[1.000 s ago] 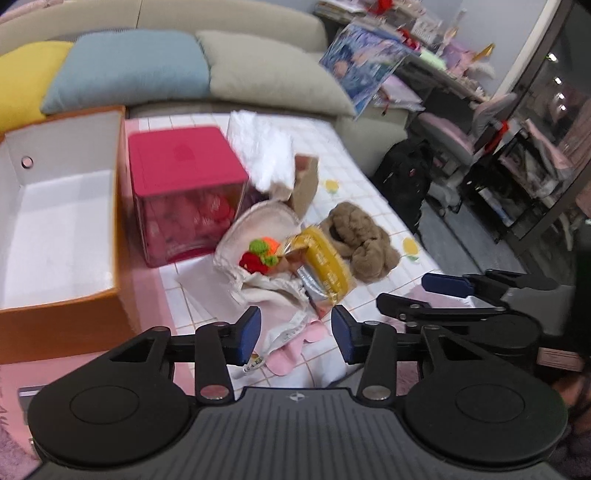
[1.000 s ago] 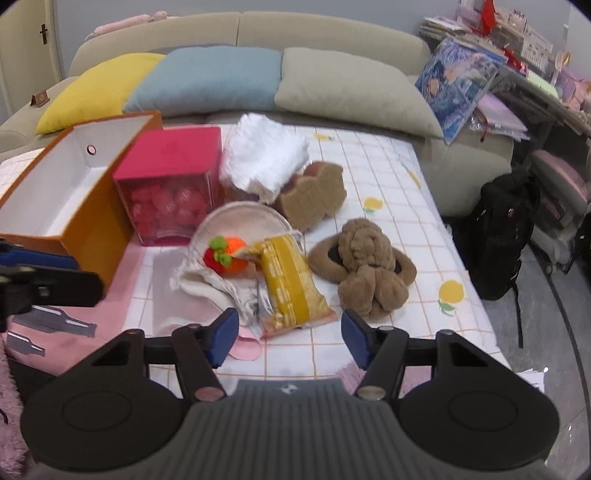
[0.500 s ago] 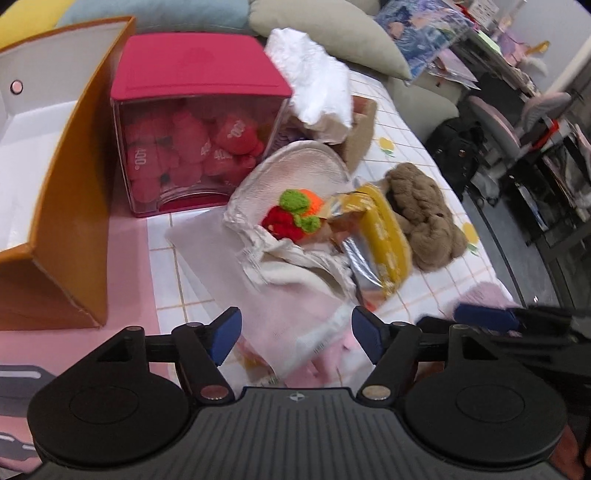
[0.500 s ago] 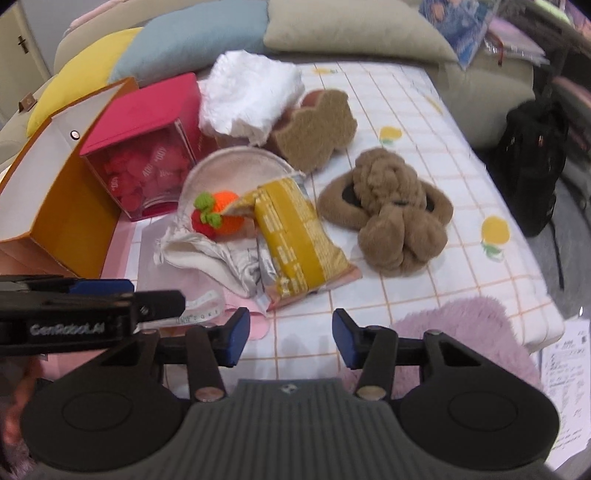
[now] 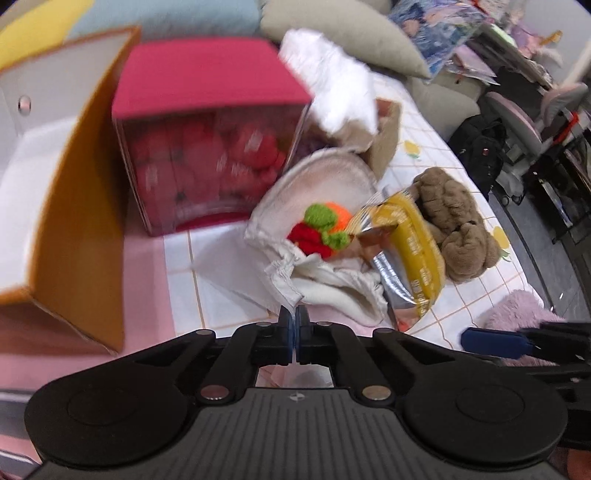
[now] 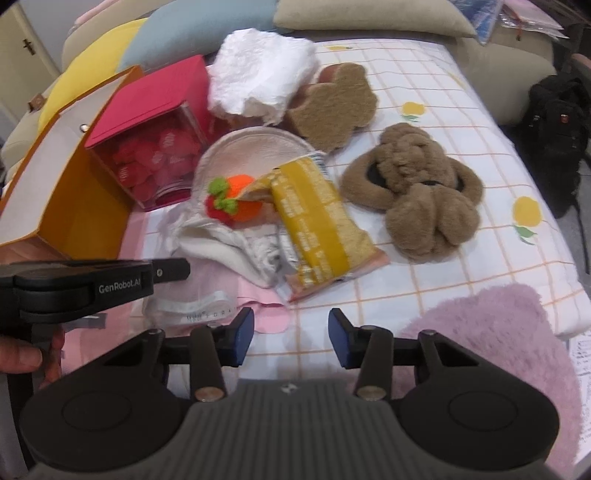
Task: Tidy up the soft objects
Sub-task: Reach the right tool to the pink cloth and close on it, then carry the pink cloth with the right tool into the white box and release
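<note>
A heap of soft things lies on the checked bedspread (image 6: 436,88): a white cloth (image 5: 332,284) (image 6: 218,240), a knitted red and orange fruit toy (image 5: 321,229) (image 6: 232,199), a yellow snack pack (image 6: 314,218), a brown plush (image 6: 413,192) and a white fluffy bundle (image 6: 258,81). My left gripper (image 5: 294,325) is shut on the near edge of the white cloth. My right gripper (image 6: 291,338) is open and empty, low at the bed's near edge.
An open orange box (image 5: 74,206) (image 6: 74,192) stands at the left, with a red-lidded clear box (image 5: 210,147) beside it. A tan bear-shaped cushion (image 6: 332,110) lies behind the heap. A purple fluffy mat (image 6: 498,332) lies at the near right. Sofa pillows (image 6: 192,29) line the back.
My left gripper has moved forward to the heap and closed on the white cloth's edge. My right gripper has moved in lower over the bed and stays open.
</note>
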`<state>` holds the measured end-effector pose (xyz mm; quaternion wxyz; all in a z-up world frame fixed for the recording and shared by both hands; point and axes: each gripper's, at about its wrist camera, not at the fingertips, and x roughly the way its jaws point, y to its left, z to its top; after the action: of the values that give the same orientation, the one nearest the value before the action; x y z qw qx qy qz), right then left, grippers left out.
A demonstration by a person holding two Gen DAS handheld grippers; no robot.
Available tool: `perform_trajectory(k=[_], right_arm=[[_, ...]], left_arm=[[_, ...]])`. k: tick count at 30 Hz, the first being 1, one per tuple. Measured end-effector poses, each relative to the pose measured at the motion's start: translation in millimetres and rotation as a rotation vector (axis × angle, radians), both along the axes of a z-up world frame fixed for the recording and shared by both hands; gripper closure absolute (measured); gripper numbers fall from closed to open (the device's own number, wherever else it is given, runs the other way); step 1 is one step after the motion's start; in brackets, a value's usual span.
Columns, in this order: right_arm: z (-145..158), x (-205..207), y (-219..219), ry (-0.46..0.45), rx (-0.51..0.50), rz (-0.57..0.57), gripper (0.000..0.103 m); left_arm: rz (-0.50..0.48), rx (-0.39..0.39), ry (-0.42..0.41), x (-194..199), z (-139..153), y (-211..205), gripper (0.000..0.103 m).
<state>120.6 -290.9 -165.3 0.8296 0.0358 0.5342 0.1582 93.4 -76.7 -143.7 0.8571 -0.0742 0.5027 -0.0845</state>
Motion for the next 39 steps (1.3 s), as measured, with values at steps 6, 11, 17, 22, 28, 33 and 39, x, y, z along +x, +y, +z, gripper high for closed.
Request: perform_trajectory(k=[6, 11, 17, 22, 28, 33, 39], right_arm=[[0, 3, 22, 0.002, 0.027, 0.115, 0.052], [-14, 18, 47, 0.062, -0.03, 0.151, 0.039], [-32, 33, 66, 0.111, -0.065, 0.129, 0.024], [-41, 36, 77, 0.133, -0.059, 0.135, 0.016], [-43, 25, 98, 0.063, -0.185, 0.162, 0.039], [-42, 17, 106, 0.023, -0.22, 0.165, 0.077], [-35, 14, 93, 0.053, -0.173, 0.129, 0.098]], left_arm=[[-0.075, 0.122, -0.067, -14, 28, -3, 0.102], [-0.086, 0.157, -0.07, -25, 37, 7, 0.102], [-0.071, 0.164, -0.104, -37, 47, 18, 0.102], [-0.057, 0.149, -0.122, -40, 49, 23, 0.102], [-0.054, 0.109, -0.137, -43, 49, 27, 0.102], [-0.044, 0.084, -0.164, -47, 54, 32, 0.102], [-0.023, 0.051, -0.205, -53, 66, 39, 0.102]])
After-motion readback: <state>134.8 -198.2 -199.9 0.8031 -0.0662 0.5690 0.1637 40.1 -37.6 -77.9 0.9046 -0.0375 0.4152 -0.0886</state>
